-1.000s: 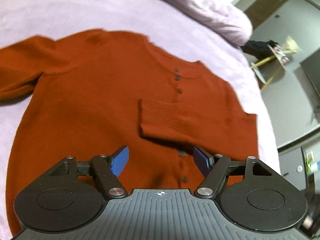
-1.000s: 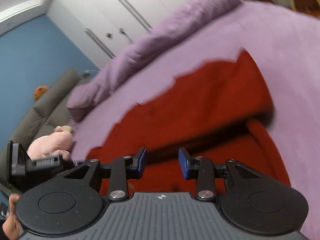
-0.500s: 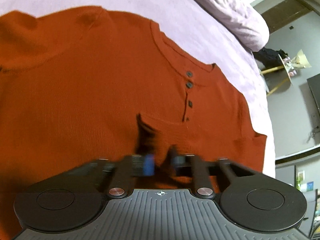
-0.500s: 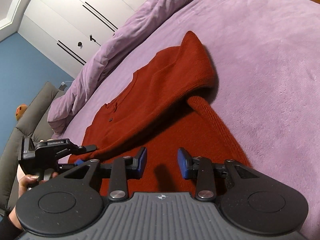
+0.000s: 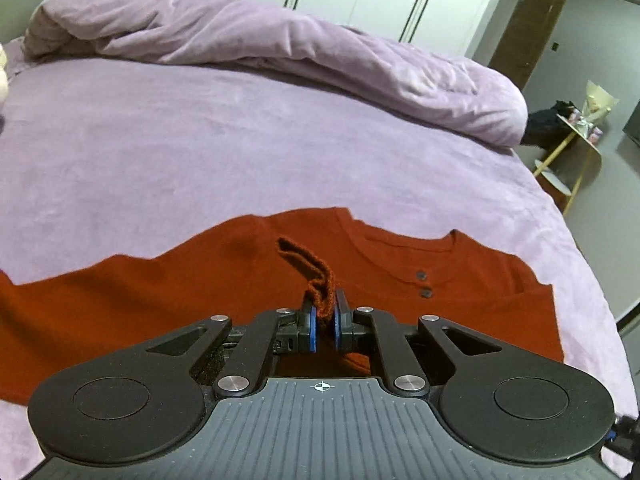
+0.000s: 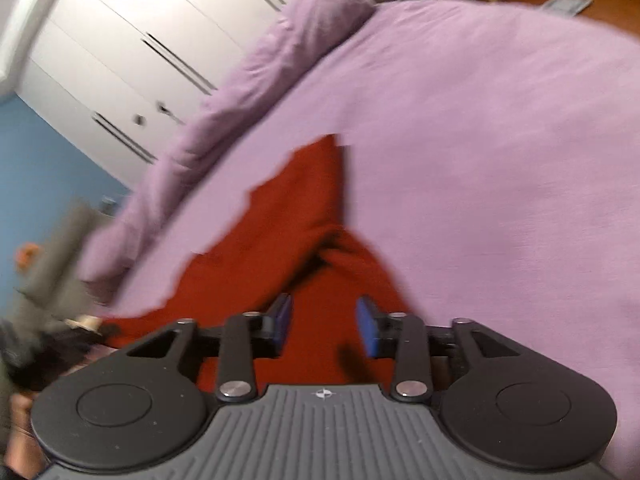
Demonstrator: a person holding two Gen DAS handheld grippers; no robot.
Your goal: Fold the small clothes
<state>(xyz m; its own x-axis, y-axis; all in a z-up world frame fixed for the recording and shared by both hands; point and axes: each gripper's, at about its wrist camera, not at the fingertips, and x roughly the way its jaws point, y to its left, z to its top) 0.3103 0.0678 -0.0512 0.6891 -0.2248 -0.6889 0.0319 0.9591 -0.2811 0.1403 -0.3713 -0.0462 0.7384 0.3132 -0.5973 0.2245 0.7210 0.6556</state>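
A rust-red buttoned sweater [image 5: 160, 292] lies flat on the purple bed [image 5: 240, 140]. My left gripper [image 5: 325, 322] is shut on the ribbed cuff [image 5: 316, 280] of the sleeve that was folded across the chest, and holds it raised above the front. In the blurred right wrist view the sweater [image 6: 288, 216] lies ahead with its other sleeve stretching away. My right gripper [image 6: 325, 320] is open and empty just above the red cloth.
A rolled purple duvet [image 5: 280, 48] lies along the far side of the bed. White wardrobes [image 6: 140, 40] stand behind it. A small yellow-legged side table [image 5: 576, 148] stands off the bed's right edge. A grey sofa [image 6: 52, 248] shows at the left.
My left gripper came down on the folded sleeve's cuff, shut on it and tilted up. My right gripper stayed open and swung over the sweater.
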